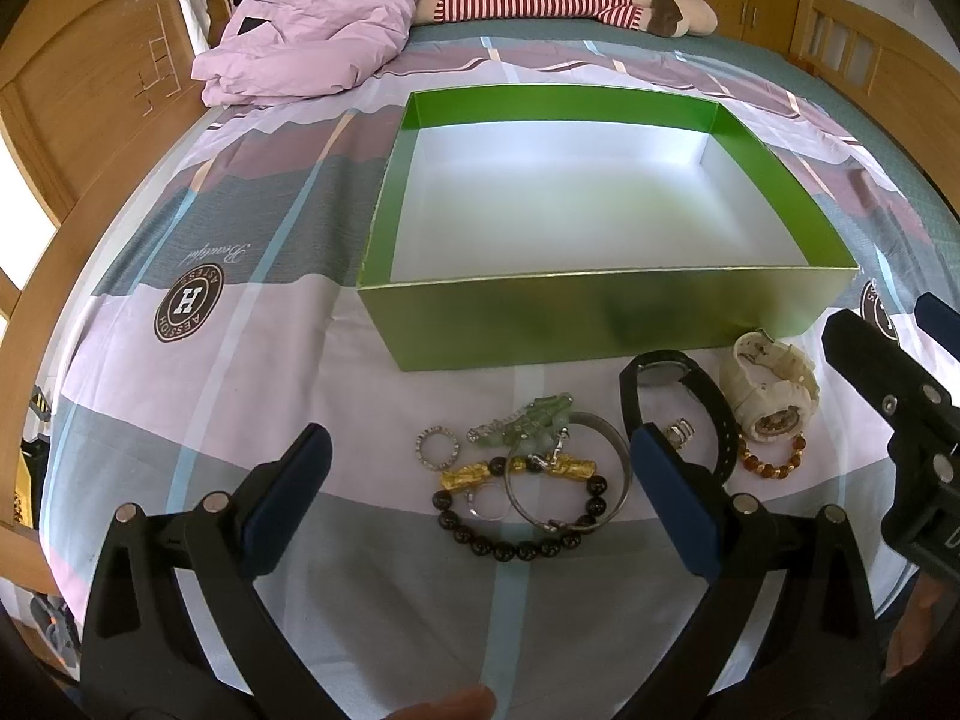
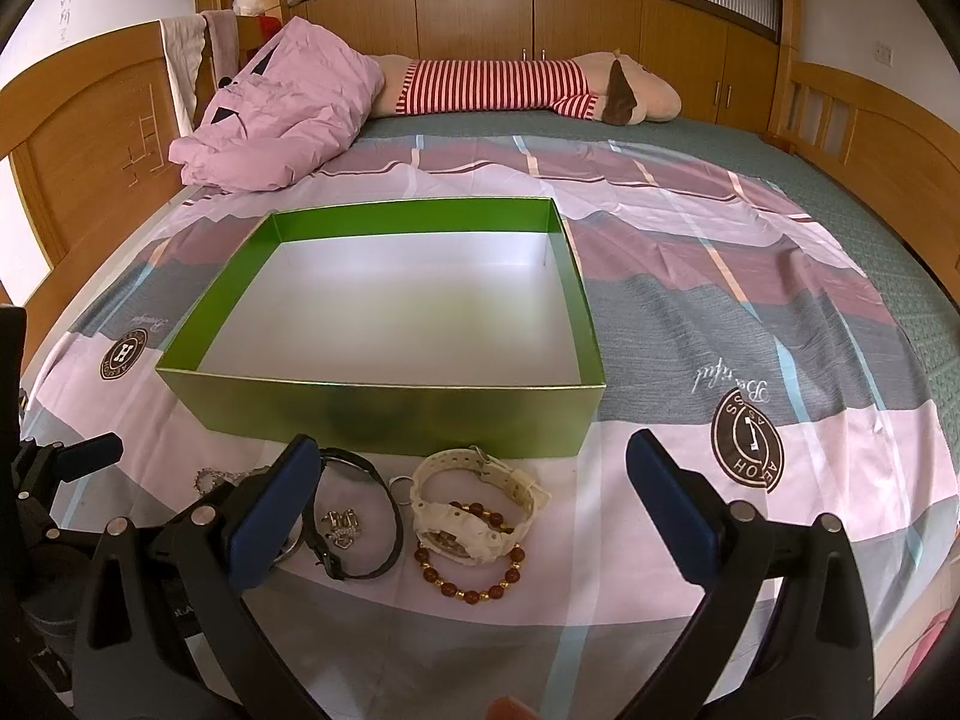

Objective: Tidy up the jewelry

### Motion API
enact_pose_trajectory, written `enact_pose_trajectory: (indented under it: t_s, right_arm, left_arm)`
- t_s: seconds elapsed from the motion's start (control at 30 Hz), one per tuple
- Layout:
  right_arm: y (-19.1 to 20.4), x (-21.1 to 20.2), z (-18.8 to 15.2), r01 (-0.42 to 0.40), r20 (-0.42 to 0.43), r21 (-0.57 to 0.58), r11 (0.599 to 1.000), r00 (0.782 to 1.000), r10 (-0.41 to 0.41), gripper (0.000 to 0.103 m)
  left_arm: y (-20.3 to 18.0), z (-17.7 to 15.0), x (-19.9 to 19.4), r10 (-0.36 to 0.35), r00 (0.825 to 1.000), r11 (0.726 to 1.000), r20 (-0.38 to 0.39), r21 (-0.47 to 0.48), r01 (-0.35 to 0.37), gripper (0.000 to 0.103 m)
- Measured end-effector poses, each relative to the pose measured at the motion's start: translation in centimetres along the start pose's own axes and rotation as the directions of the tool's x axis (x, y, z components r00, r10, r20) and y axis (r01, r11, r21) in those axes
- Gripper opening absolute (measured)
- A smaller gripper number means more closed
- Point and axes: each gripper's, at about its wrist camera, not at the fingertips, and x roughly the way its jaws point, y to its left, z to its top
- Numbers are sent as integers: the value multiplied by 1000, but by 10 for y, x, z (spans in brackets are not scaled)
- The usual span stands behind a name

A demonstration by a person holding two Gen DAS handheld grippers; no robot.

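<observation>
The jewelry lies in a loose cluster on the bed sheet [image 1: 270, 372], just in front of the near wall of the green box [image 1: 600, 318]. The box is open-topped, with a white interior that holds nothing.

Cluster contents, left to right in the left wrist view:
- A small studded ring [image 1: 437, 447].
- A green jade charm piece [image 1: 528, 420], resting partly on a silver bangle [image 1: 618, 468].
- A black bead bracelet [image 1: 516, 546] with yellow charms [image 1: 465, 476]; it overlaps the bangle, and a thin plain ring [image 1: 487, 503] lies inside its loop.
- A black wristwatch [image 1: 678, 378], standing on its strap edge, with a small silver ring [image 1: 679, 433] inside the strap loop.
- A cream wristwatch [image 2: 474, 510], lying over one edge of an amber bead bracelet [image 2: 474, 579].

Left hand-held gripper [image 1: 480, 492]: fingers spread wide, nothing between them, positioned above the sheet with the bead bracelet and bangle framed between the blue pads [image 1: 672, 504].

Right hand-held gripper [image 2: 474, 504]: fingers spread wide, holding nothing, with the cream watch and the amber bracelet framed between them. In the left wrist view it appears at the right edge, near the cream watch.

Behind the box, at the far end of the bed, lie a crumpled pink garment [image 2: 282, 114] and a plush toy in a red-striped shirt [image 2: 498, 87]. Wooden bed rails [image 2: 90, 138] enclose both sides.
</observation>
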Motion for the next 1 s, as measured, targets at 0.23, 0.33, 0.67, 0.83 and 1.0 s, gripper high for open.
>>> enact_pose_trajectory:
  t_s: [0.23, 0.33, 0.67, 0.83, 1.0]
  right_arm:
    - [1, 1, -1, 0, -1, -1, 1000, 1000, 0, 102]
    - [2, 1, -2, 1, 1, -5, 1000, 1000, -1, 102]
    - [3, 1, -3, -1, -3, -7, 1000, 1000, 1, 102]
    - [3, 1, -2, 0, -3, -8, 1000, 1000, 0, 102]
    - [3, 1, -2, -1, -4, -7, 1000, 1000, 1, 102]
  left_arm:
    - [-1, -1, 1, 1, 1000, 1000, -4, 4, -1, 101]
    - [-2, -2, 1, 2, 1000, 1000, -4, 9, -2, 101]
    - [-3, -3, 0, 3, 1000, 1000, -6, 13, -3, 101]
    - [-4, -4, 0, 2, 1000, 1000, -8, 14, -2, 101]
    - [-5, -4, 0, 2, 1000, 1000, -9, 16, -2, 101]
